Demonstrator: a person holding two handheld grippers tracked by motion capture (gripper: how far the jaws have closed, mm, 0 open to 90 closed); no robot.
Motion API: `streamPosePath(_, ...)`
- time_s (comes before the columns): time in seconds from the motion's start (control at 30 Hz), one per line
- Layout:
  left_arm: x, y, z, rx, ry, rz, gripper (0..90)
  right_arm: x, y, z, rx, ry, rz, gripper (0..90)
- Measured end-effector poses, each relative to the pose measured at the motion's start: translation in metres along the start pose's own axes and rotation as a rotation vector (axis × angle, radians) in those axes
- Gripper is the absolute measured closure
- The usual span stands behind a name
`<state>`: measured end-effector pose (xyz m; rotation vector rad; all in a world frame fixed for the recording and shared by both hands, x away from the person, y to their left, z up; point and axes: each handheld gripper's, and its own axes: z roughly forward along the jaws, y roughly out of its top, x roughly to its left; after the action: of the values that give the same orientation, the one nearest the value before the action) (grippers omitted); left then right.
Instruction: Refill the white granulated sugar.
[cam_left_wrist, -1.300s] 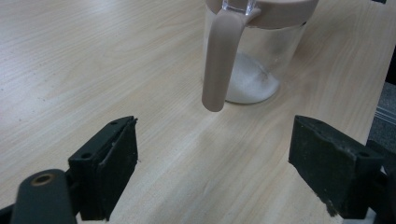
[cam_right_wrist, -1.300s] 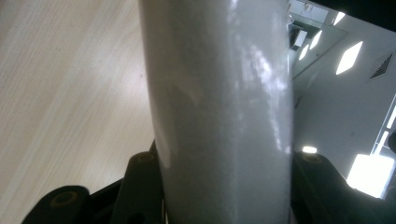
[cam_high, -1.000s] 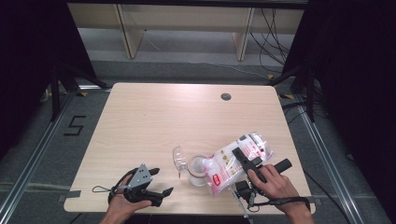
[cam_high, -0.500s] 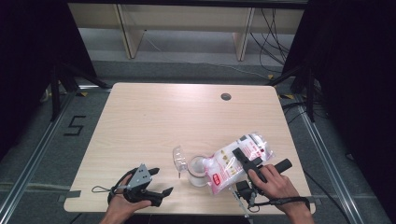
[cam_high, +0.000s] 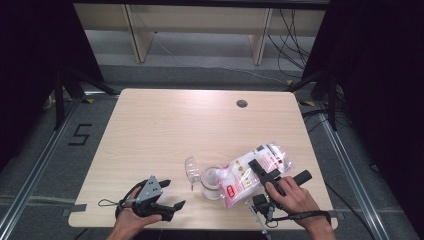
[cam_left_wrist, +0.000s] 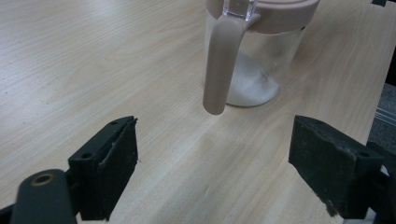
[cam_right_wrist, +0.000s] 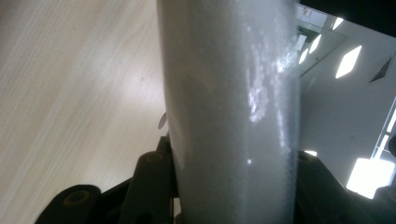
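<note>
Two grippers: my right gripper (cam_high: 261, 170) has just been squeezing tighter on the clear plastic bag of white powder (cam_high: 252, 170), tipped over the clear jar (cam_high: 212, 182) at lower middle, so pouring can go on. My left gripper (cam_high: 167, 195) waits, fingers (cam_left_wrist: 109, 170) spread wide on the worktop (cam_high: 175, 130).

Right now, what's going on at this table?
A person is pouring white powder from a plastic bag into a clear jar near the front edge of the table. The right gripper is clamped on the tilted bag, its jaws having just closed further on it. The left gripper rests open beside the jar, holding nothing. The jar's lid is flipped open.
</note>
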<state>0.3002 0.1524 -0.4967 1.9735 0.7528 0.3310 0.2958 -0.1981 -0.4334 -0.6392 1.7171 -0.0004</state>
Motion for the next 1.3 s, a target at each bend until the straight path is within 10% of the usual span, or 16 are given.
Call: streamPosePath(1.3,-0.0001,-0.0006,0.0002,0.007,-0.001,0.003,15.3,-0.0023,-0.0017,-0.0037,0.0,-0.01,-0.011,67.9)
